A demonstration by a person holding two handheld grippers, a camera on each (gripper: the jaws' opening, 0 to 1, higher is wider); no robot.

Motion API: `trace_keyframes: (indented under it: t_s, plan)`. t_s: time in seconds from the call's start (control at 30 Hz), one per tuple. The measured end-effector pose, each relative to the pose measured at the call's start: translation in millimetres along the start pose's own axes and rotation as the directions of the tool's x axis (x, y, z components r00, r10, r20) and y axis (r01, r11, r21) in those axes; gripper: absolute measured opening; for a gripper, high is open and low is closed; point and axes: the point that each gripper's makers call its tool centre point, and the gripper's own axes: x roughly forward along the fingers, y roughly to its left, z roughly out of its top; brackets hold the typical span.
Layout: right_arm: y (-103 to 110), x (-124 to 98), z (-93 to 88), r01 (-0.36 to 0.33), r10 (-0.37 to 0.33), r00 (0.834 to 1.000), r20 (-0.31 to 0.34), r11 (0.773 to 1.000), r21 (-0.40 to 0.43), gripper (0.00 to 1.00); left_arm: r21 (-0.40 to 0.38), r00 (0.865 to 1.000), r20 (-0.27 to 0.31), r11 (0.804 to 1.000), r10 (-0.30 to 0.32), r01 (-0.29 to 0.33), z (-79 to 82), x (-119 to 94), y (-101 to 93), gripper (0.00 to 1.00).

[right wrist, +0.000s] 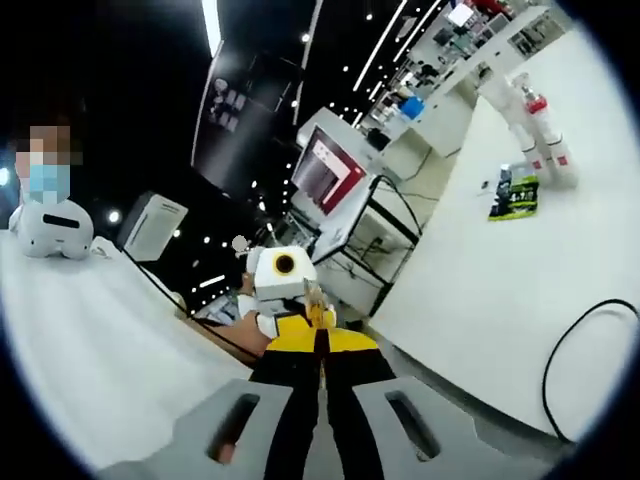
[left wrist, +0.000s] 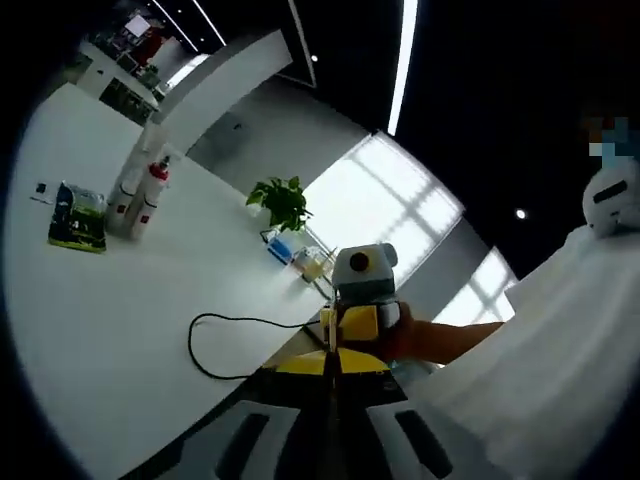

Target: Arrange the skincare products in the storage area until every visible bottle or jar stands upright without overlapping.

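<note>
— Both pairs of jaws are pressed together on nothing: the left gripper point(left wrist: 330, 375) and the right gripper point(right wrist: 320, 375) face each other, held in the air off the table's edge.

— And the bottles?

— The skincare bottles point(left wrist: 140, 195) stand upright far across the white table point(left wrist: 120, 330), just beside a green packet point(left wrist: 78, 218). A black cable point(left wrist: 215, 345) loops between the grippers and them.

— Risk?

— I'd guess snagging that cable on the reach, or arriving with jaws closed and toppling the slim bottles.

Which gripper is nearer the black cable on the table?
Right, probably: the cable runs up to the right gripper; the left gripper hangs beyond it, off the table.
</note>
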Motion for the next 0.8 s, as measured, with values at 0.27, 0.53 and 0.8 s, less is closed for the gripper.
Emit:
trace_keyframes:
  t_s: [0.27, 0.53, 0.8]
  plan:
    - [6.6, -1.7, -2.1, -0.02, 0.02, 1.0, -0.006, 0.998, 0.062, 0.0, -0.068, 0.997, 0.026, 0.995, -0.074, 0.076, 4.0, -2.3, -7.8, 0.03]
    - [12.8, -1.0, -7.7, -0.046, 0.048, 0.998, -0.035, 0.996, 0.075, 0.0, -0.099, 0.993, 0.016, 0.988, -0.119, 0.12, 2.7, -2.9, -13.9, 0.01]
    - [10.5, -0.7, 10.8, -0.038, 0.033, 0.997, 0.072, 0.998, 0.057, 0.07, -0.132, 0.994, -0.002, 0.986, -0.106, 0.105, -0.4, -1.6, -9.2, 0.0]
